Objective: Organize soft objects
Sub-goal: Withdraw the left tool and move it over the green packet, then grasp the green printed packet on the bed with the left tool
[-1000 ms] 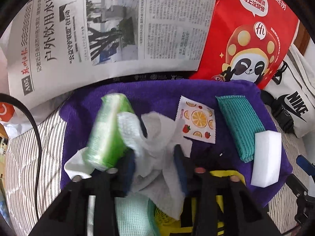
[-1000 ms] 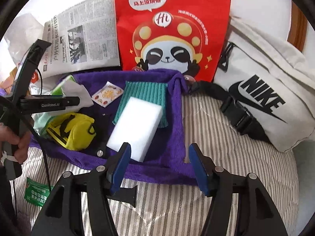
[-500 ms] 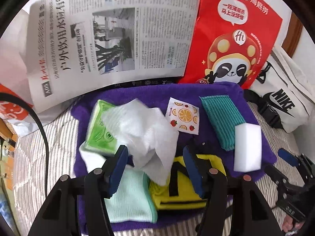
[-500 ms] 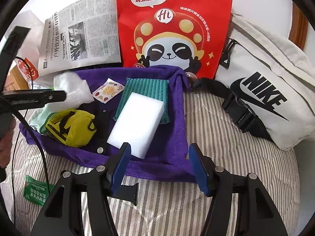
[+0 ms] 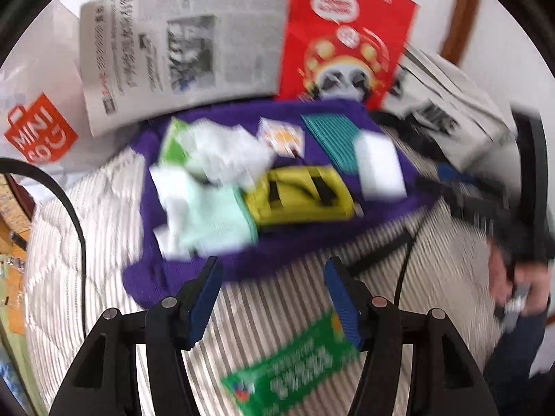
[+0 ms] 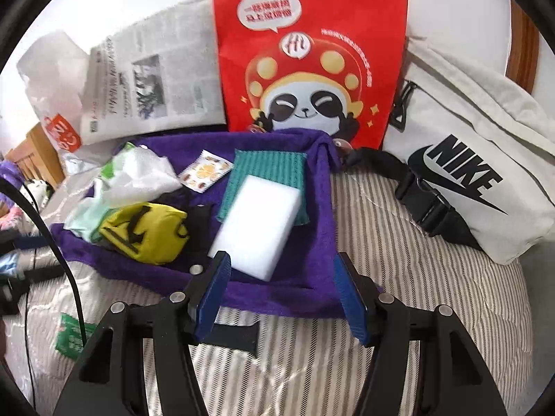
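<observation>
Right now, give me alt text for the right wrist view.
The open right gripper hovers over a white sponge on a purple towel, holding nothing. Behind it lie a teal cloth, a yellow pouch and crumpled tissue.

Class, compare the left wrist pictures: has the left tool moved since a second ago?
Yes. The left tool has pulled back off the purple towel; its jaws, still opening, now sit empty over the striped bedding.
</observation>
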Demonstrator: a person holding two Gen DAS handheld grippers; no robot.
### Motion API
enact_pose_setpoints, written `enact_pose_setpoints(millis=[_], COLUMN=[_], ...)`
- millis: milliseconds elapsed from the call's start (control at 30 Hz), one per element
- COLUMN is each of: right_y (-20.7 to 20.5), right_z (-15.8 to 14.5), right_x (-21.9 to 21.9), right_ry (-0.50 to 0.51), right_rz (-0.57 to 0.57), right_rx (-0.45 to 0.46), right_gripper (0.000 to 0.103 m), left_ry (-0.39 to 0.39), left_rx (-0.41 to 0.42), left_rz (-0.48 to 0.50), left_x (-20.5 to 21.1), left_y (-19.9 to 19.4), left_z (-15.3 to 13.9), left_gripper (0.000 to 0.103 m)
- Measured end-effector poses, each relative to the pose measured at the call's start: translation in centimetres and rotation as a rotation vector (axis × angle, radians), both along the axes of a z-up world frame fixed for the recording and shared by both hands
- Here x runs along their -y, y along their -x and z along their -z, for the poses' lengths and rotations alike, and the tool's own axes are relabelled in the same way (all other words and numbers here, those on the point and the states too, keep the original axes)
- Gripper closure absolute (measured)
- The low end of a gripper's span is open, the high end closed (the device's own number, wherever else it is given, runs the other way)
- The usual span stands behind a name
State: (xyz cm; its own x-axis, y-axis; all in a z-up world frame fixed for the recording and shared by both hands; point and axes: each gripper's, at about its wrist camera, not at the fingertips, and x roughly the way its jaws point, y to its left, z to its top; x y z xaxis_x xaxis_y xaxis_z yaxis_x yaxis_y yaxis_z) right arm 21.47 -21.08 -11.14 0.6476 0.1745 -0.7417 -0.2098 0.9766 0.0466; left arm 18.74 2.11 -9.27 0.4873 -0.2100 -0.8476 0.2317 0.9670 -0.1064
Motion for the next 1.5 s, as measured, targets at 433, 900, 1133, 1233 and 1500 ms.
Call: enact_pose_setpoints(millis=[433, 900, 1133, 1233, 1500], right_y=[9.4, 12.0, 11.7, 11.7, 12.2], right_z=[-3.1, 0.0, 2.5, 2.9, 2.7], right_x=[-0.3, 1.9, 1.3, 1.1, 1.3], right_ry=[0.059, 0.137, 0.164, 0.136, 0.098], right_rz=[0.032, 0.134, 0.133, 0.12, 0.106], right_rx=[0.033, -0.061, -0.117, -0.127, -0.118], right_gripper=[0.037, 0.036, 0.036, 0.036, 0.036], left_ry=[-0.14, -0.116, -0.104, -0.087, -0.049], left_rx=[0.013, 0.016, -0.007, -0.027, -0.046], left_rz=[0.354, 0.456, 0.385, 0.39, 0.302], left_x=[0.8, 1.3, 2.6, 3.2, 3.5], left_y=[6.5, 6.2, 8.0, 8.7, 7.9], left_z=[4.2, 5.5, 5.3, 5.2, 5.2], left_gripper=[0.036, 0.048, 0.066, 0.068, 0.079])
